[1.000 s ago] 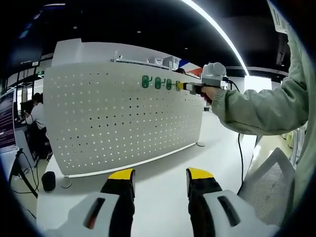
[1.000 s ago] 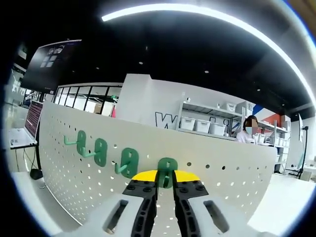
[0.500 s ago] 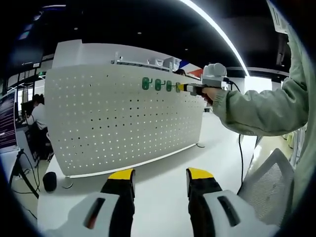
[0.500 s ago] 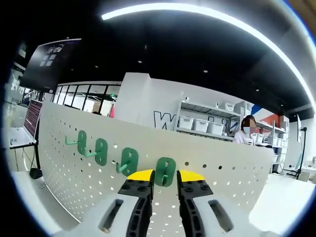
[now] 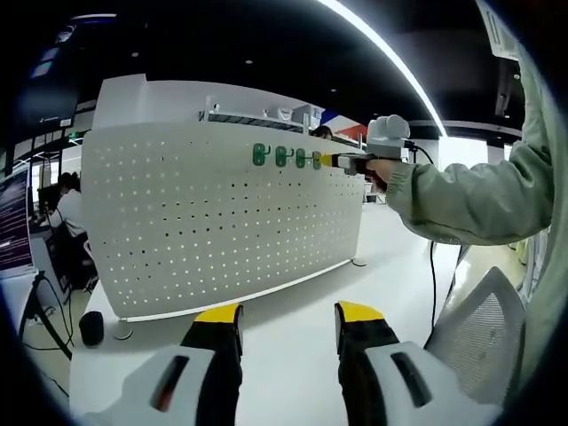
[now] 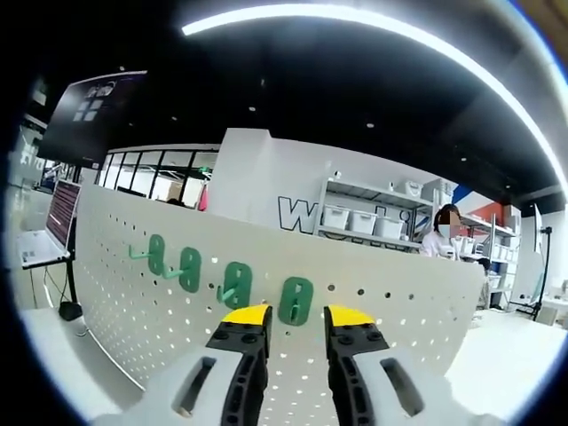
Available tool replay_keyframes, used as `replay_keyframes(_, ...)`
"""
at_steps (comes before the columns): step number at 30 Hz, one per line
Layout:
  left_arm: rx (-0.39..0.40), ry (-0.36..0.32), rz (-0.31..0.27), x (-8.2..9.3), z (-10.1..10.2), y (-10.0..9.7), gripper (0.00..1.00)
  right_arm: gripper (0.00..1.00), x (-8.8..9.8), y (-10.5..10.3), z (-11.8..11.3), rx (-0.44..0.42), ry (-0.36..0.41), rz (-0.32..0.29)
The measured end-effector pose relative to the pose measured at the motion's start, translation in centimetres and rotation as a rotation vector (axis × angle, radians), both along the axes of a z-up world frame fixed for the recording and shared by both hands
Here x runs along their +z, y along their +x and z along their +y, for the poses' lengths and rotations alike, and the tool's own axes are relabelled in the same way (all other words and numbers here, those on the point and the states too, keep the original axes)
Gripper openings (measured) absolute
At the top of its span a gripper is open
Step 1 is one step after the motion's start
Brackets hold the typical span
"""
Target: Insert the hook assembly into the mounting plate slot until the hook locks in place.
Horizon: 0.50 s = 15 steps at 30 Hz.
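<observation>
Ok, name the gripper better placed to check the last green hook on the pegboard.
Right. The right gripper is open just in front of the fourth hook on the pegboard; the left gripper hangs low over the table, well back.

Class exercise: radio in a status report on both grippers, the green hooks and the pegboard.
Right gripper open, just off the fourth green hook. Left gripper open, low over the white table. Four hooks sit in a row on the pegboard. Nothing in the way.
</observation>
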State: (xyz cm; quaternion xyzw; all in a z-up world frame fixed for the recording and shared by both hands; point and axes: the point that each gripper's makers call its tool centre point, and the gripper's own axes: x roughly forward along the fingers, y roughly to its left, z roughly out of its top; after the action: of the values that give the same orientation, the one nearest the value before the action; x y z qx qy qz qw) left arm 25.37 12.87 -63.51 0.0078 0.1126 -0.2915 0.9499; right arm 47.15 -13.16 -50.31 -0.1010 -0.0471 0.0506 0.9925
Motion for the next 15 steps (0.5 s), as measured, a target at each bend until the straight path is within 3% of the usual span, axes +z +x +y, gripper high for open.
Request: replay_keyframes(15, 0.003, -0.004, -0.014, 0.5, 0.2, -0.9, 0.43, 0.31, -2.4, -2.4, 1.1, 0.042, 0.007, 0.081)
